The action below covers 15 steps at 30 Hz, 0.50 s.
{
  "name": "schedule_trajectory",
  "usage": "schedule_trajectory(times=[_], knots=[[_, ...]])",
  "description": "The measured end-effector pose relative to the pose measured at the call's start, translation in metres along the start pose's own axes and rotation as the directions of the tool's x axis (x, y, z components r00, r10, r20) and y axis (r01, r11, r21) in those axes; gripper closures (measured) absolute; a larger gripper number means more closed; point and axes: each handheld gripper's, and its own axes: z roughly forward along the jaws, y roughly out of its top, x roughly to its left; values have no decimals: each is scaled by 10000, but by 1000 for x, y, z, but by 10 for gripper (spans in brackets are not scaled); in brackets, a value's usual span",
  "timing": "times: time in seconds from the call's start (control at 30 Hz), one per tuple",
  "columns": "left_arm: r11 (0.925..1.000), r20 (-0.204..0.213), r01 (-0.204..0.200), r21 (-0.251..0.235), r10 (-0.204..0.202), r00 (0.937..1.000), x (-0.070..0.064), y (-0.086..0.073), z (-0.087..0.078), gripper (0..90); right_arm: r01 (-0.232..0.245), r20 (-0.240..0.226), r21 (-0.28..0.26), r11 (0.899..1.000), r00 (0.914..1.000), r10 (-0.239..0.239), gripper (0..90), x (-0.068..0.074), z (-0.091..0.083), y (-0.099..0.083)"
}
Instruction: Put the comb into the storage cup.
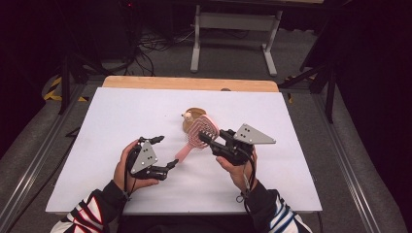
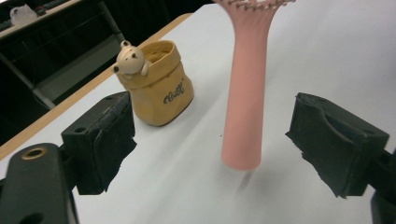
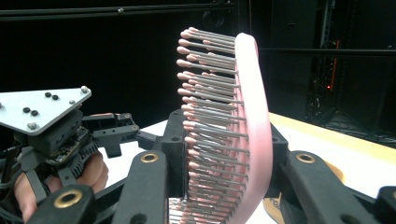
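Item one, pink hairbrush (image 1: 197, 132): you are holding it up off the table (image 1: 121, 116) by its head, bristle side turned toward the left in the right gripper view, where the grey pins with pink tips (image 3: 205, 116) are standing out from the curved pink back. In the high view its handle is slanting down and toward your left, ending near the forward jaw of the other tool.

Item two, right hand-held gripper (image 1: 208, 138): you are pinching the brush head with it, one jaw sitting against the bristle face and the other against the back, as the right gripper view (image 3: 224, 186) is showing.

Item three, left hand-held gripper (image 1: 163, 153): you are keeping it spread wide, holding nothing. In the left gripper view (image 2: 212, 149) the pink handle (image 2: 245, 102) is hanging down between the two jaws, apart from both, its rounded end hovering just above the white surface.

Item four, yellow bear cup (image 2: 156, 81): it is standing upright on the table beyond the left jaw, a small white bear figure (image 2: 129, 59) peeking over its rim, dark lettering on its side. In the high view it is sitting just behind the brush head (image 1: 190, 116).

Item five, your hands: the left hand (image 1: 127, 167) is gripping its tool from below, striped sleeves showing at the near edge.
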Motion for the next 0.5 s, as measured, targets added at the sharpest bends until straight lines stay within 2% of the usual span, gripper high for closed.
schedule_trajectory(times=[0.27,0.43,0.5], knots=[[9999,-21,60,92,-60,10000,7,-7,-10,115,72,157,31,10000,9999,-72,646,-2,-3,1],[10000,-63,-1,-3,1,10000,11,-12,-19,115,135,281,-13,9999,9995,-134,646,-4,-7,2],[9999,-14,104,-77,-104,9999,13,-15,-22,115,173,322,-2,9999,9993,-173,646,-5,-8,3]])
